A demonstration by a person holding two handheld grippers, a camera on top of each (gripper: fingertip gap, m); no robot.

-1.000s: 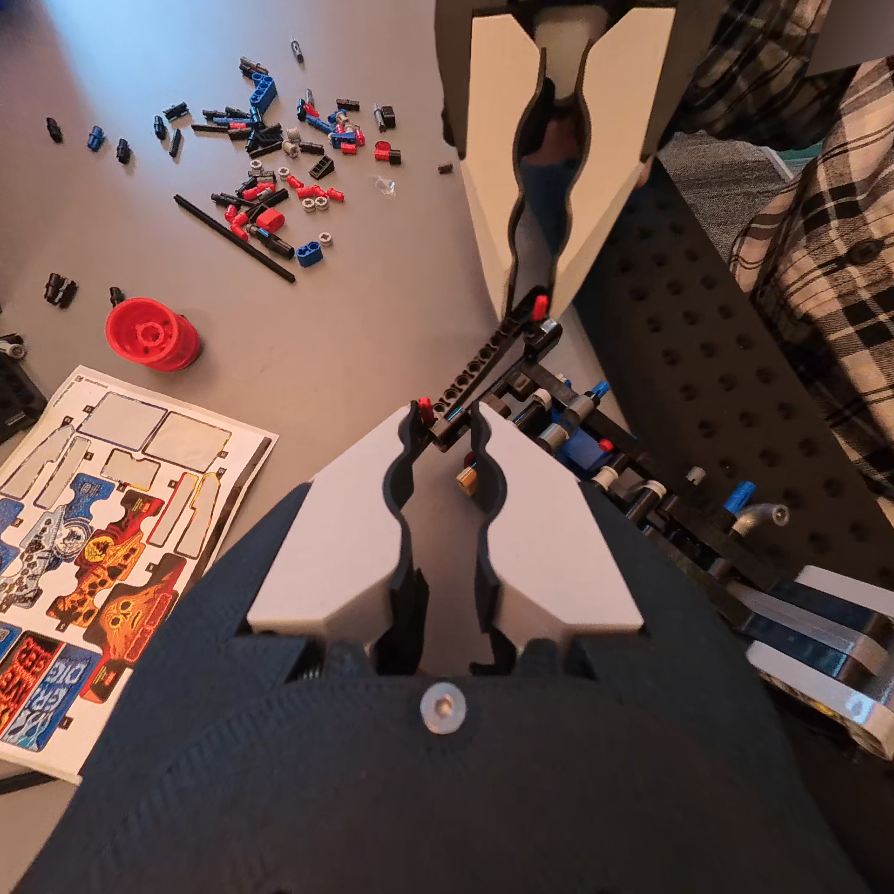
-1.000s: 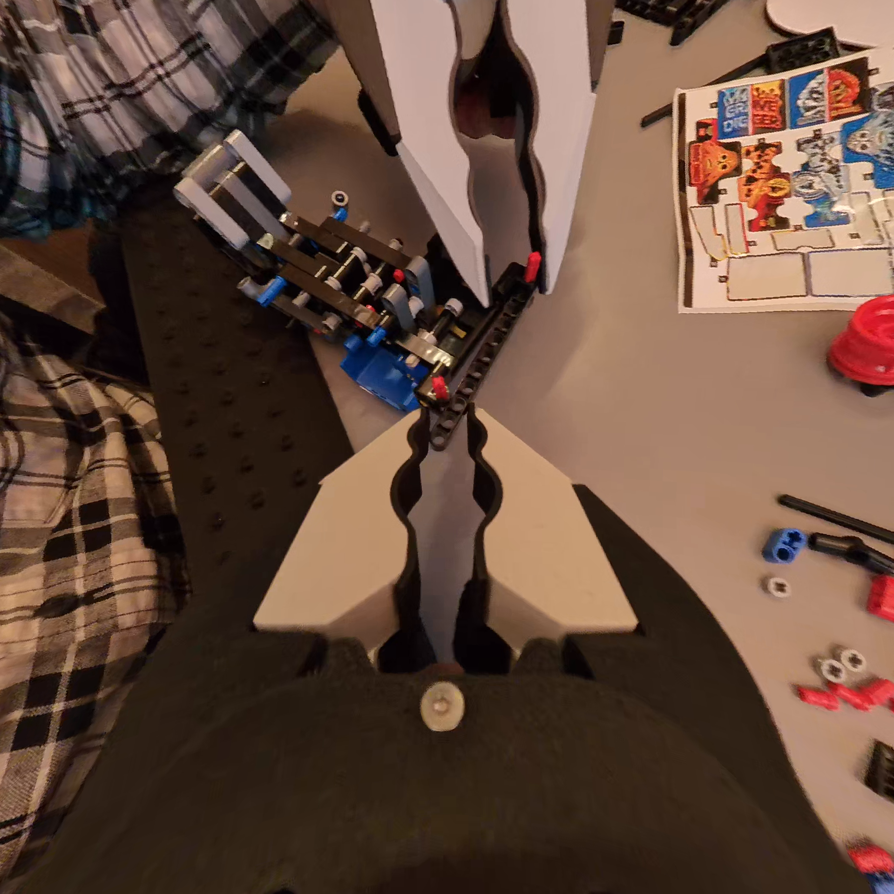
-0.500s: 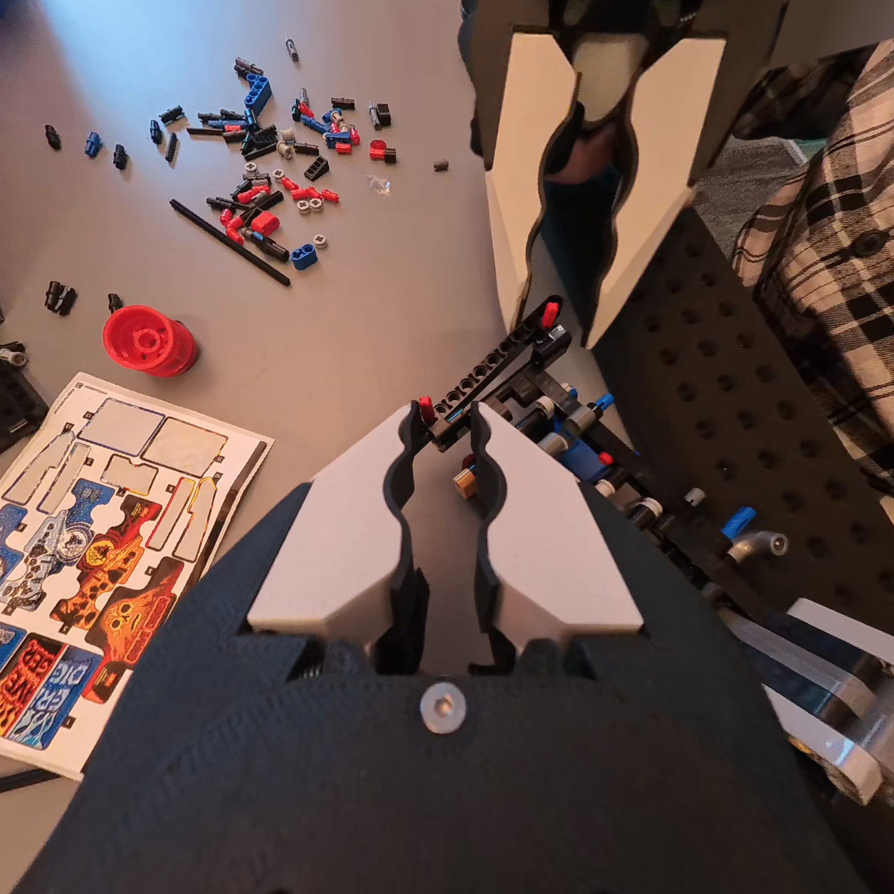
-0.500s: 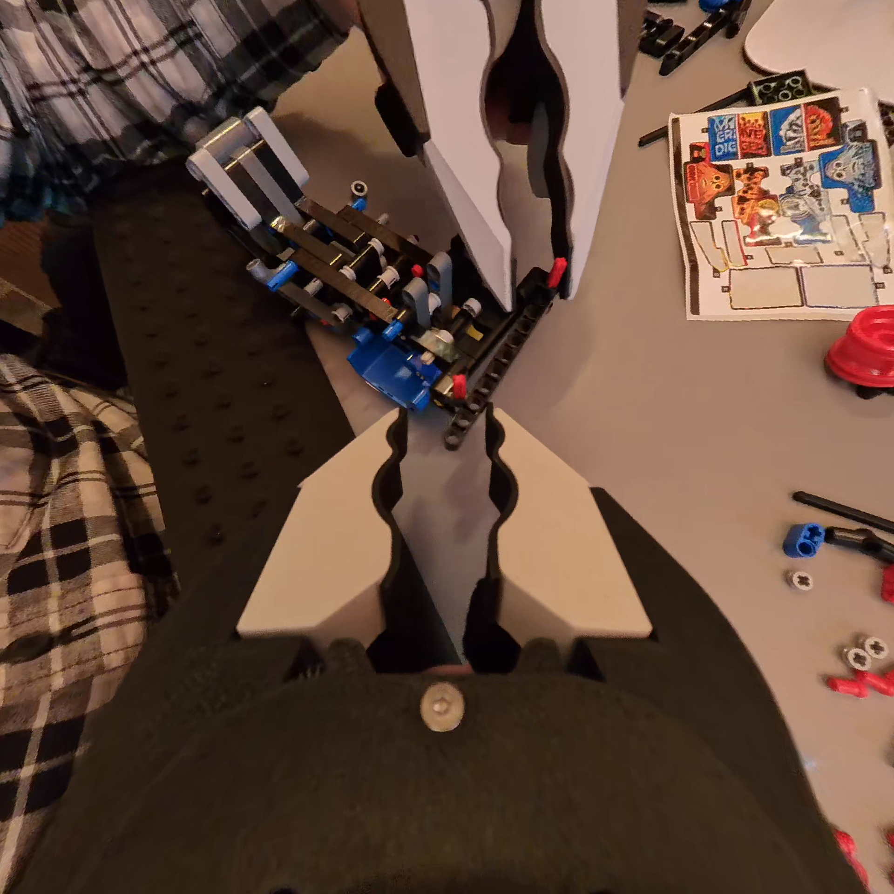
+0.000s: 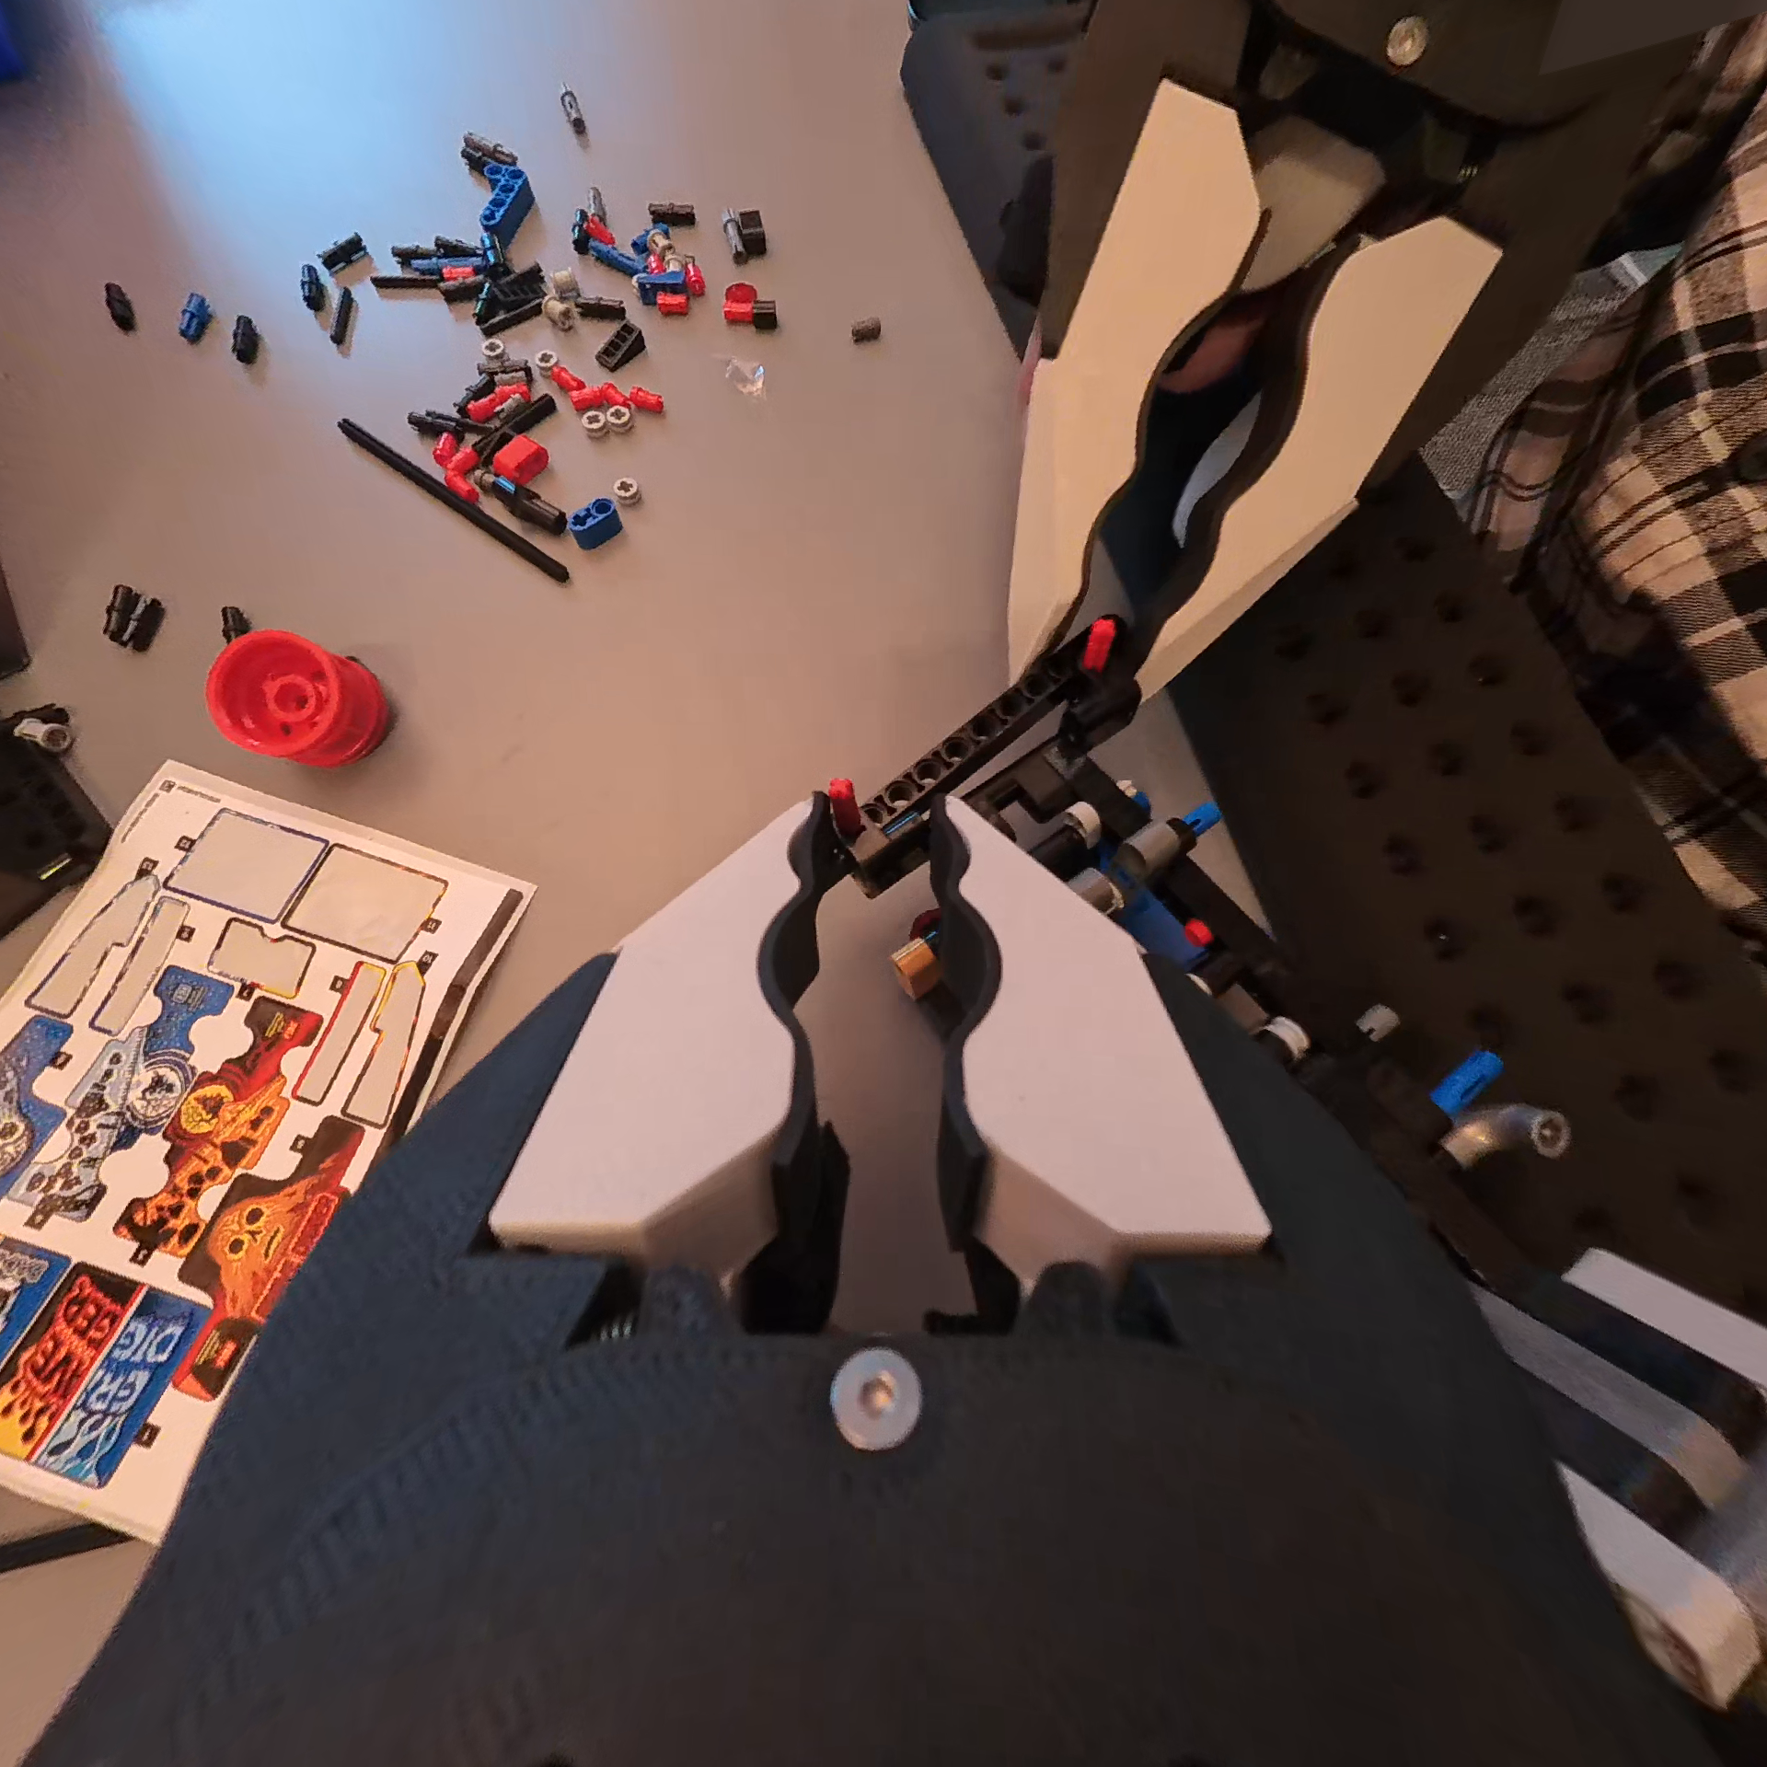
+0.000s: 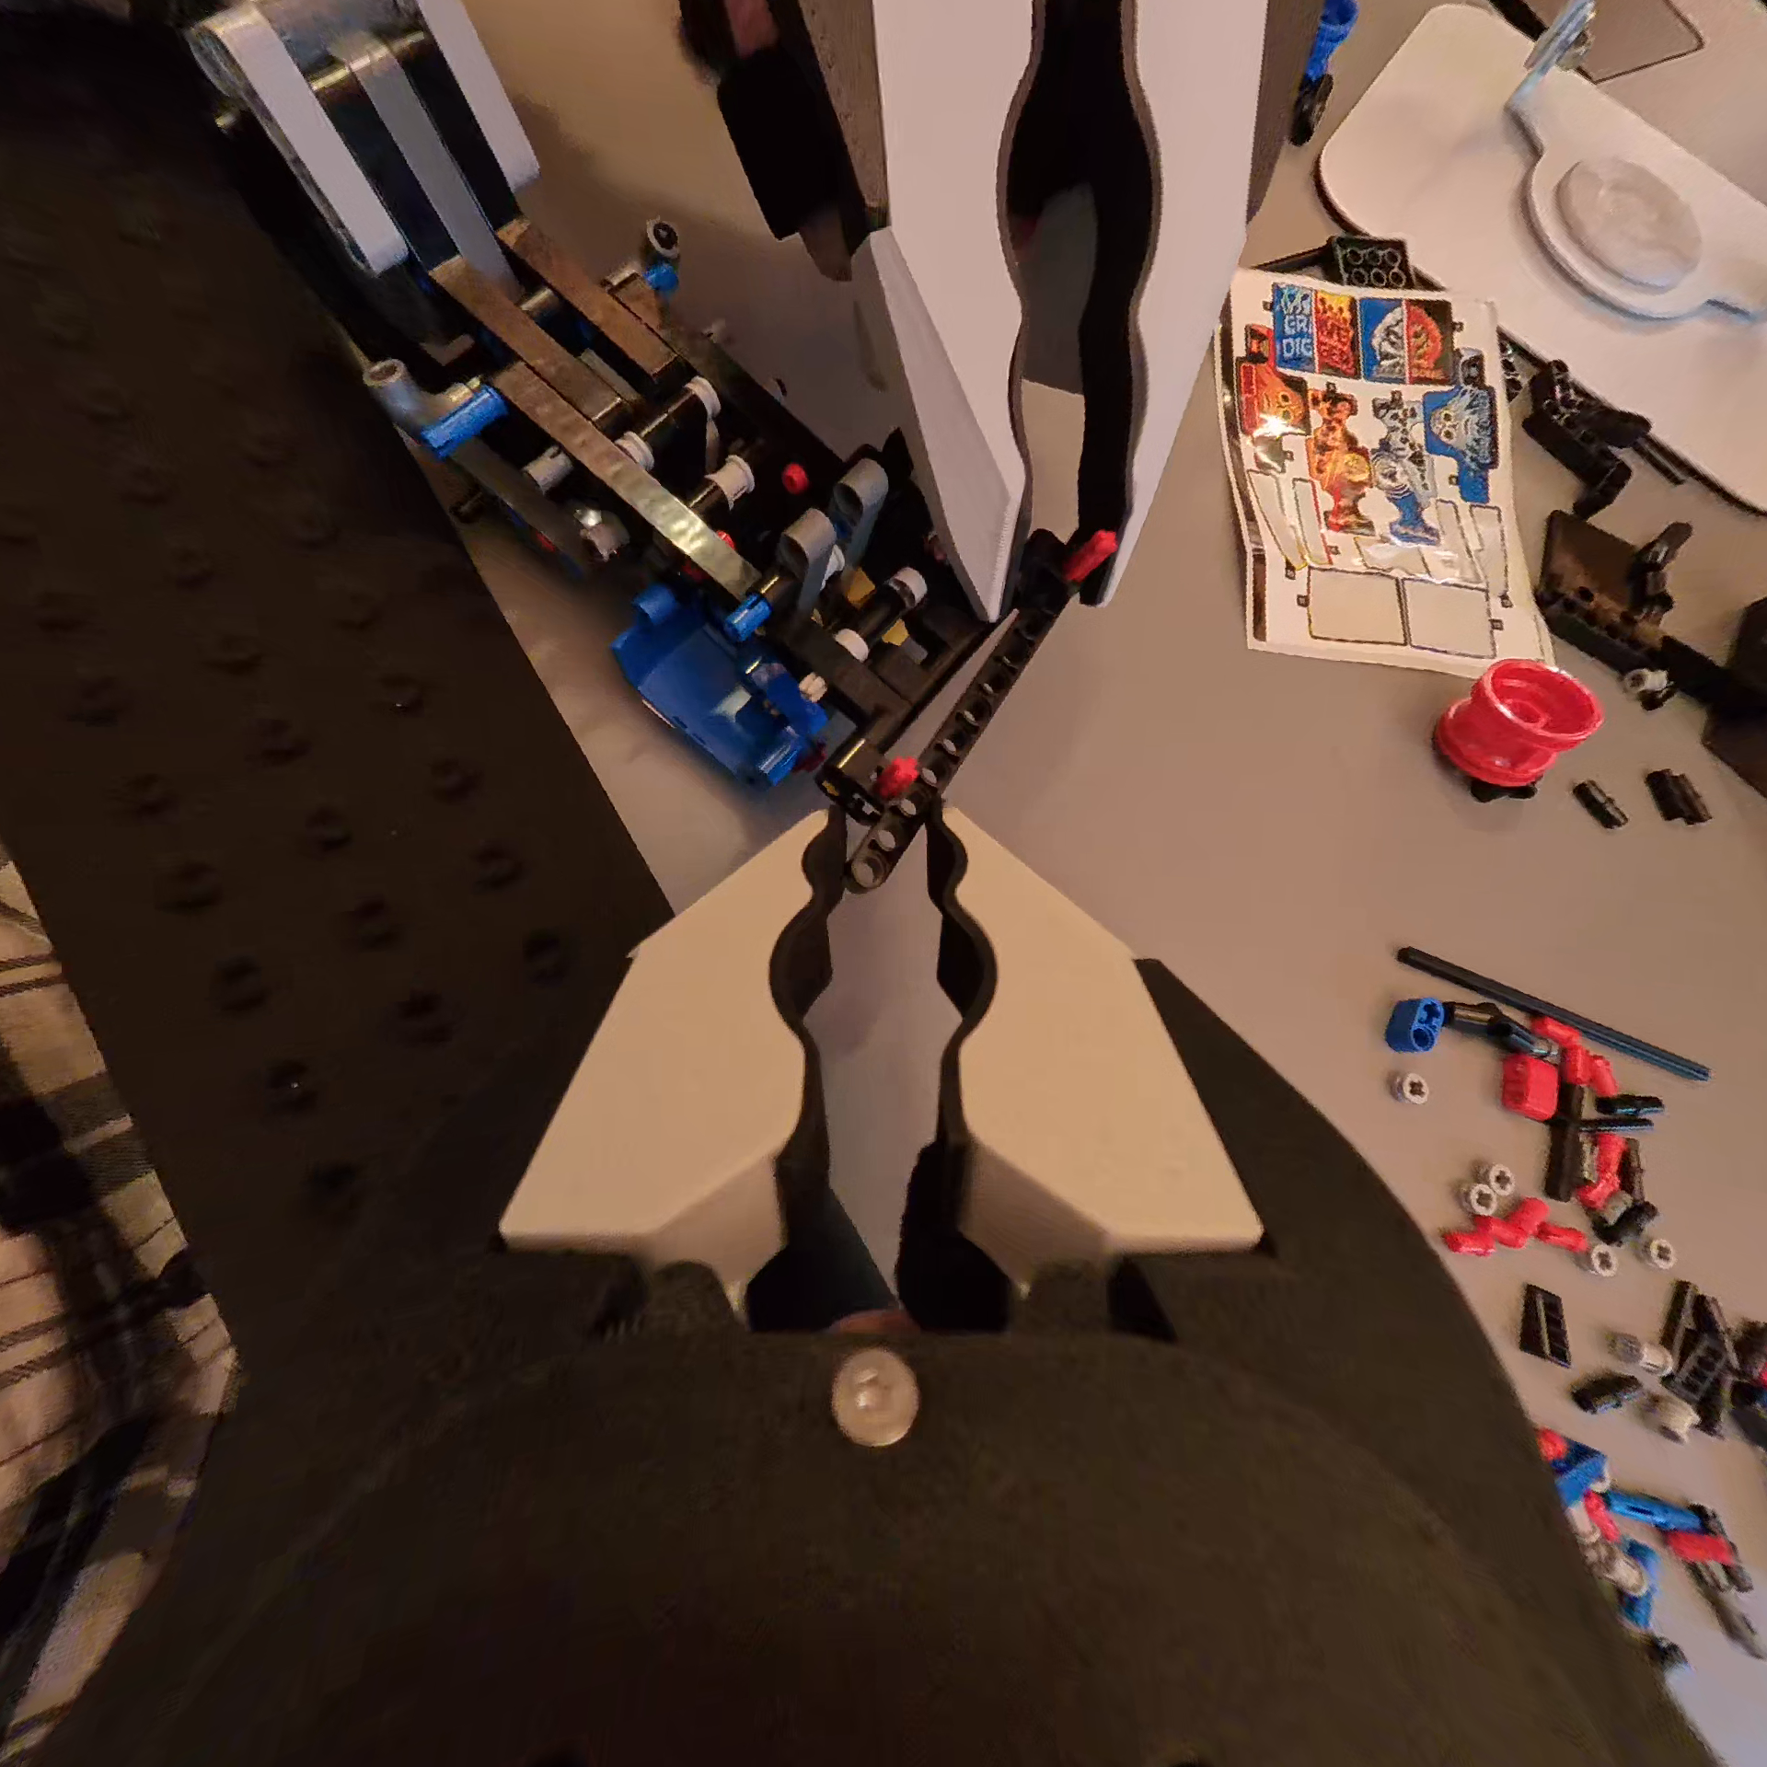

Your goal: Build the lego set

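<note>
A partly built model point(image 5: 1152, 923) of black, blue and grey parts lies at the table's edge, also in the right wrist view point(image 6: 708, 698). A long black beam point(image 5: 975, 746) with a red pin point(image 5: 1100, 643) near each end runs along its side. My left gripper point(image 5: 875, 822) is shut on one end of the beam. My right gripper point(image 6: 884, 837) is shut on the other end point(image 6: 966, 727). Each gripper shows in the other's view: the right point(image 5: 1100, 669) at the top, the left point(image 6: 1047, 583) at the top.
A sticker sheet point(image 5: 239, 1004) and a red wheel hub point(image 5: 292, 698) lie on the grey table. Several loose small parts point(image 5: 535, 382) are scattered farther off. A black perforated board point(image 5: 1482, 861) runs beside the model. A person's plaid sleeve point(image 5: 1673, 382) is beyond it. Left tips to right tips: about 5 cm.
The right gripper opened and drew back from the beam's end half a second ago. It has now closed on that end again. The left gripper has kept its hold.
</note>
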